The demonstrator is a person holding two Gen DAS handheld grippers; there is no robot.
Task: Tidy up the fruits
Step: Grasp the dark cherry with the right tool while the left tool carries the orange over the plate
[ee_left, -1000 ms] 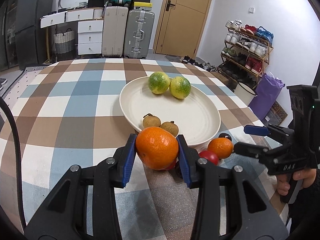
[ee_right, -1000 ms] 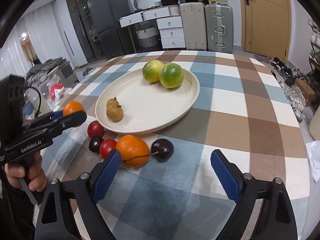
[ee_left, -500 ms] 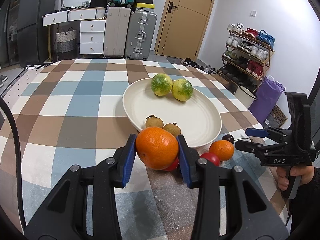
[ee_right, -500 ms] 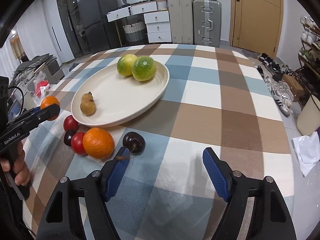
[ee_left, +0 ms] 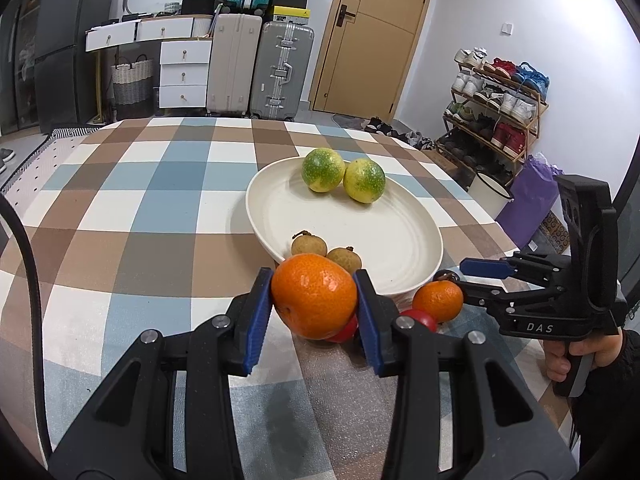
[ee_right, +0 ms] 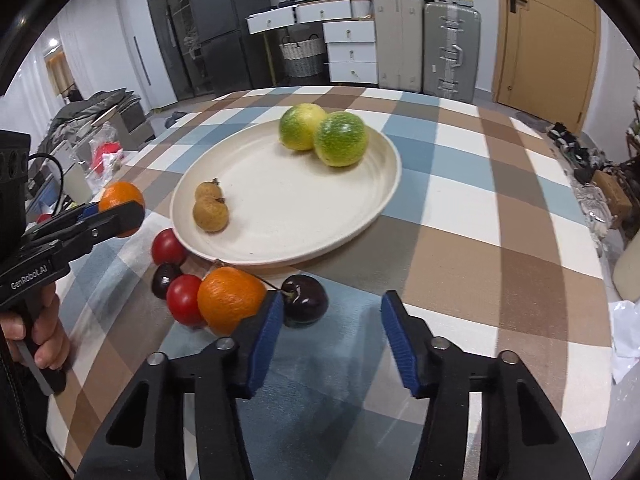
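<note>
My left gripper [ee_left: 314,300] is shut on an orange [ee_left: 314,295] and holds it above the tablecloth just in front of the cream plate [ee_left: 404,264]; it also shows in the right wrist view [ee_right: 120,204]. The plate [ee_right: 384,184] holds two green-yellow citrus [ee_left: 343,174] and two brown longans [ee_right: 210,208]. A second orange [ee_right: 230,298], two red cherry tomatoes [ee_right: 184,298] and dark cherries [ee_right: 306,300] lie on the cloth by the plate's near rim. My right gripper [ee_right: 332,320] is open and empty, low over the cloth, its left finger beside a dark cherry.
The checked tablecloth [ee_left: 132,208] covers a round table. Suitcases [ee_left: 280,68] and white drawers [ee_left: 182,68] stand behind it, a shoe rack [ee_left: 500,92] and a purple bag [ee_left: 532,200] to the right. Clutter [ee_right: 104,144] lies on the floor at the left.
My right gripper has moved in toward the loose fruit and narrowed its opening. My left gripper keeps hold of the orange and has shifted only slightly.
</note>
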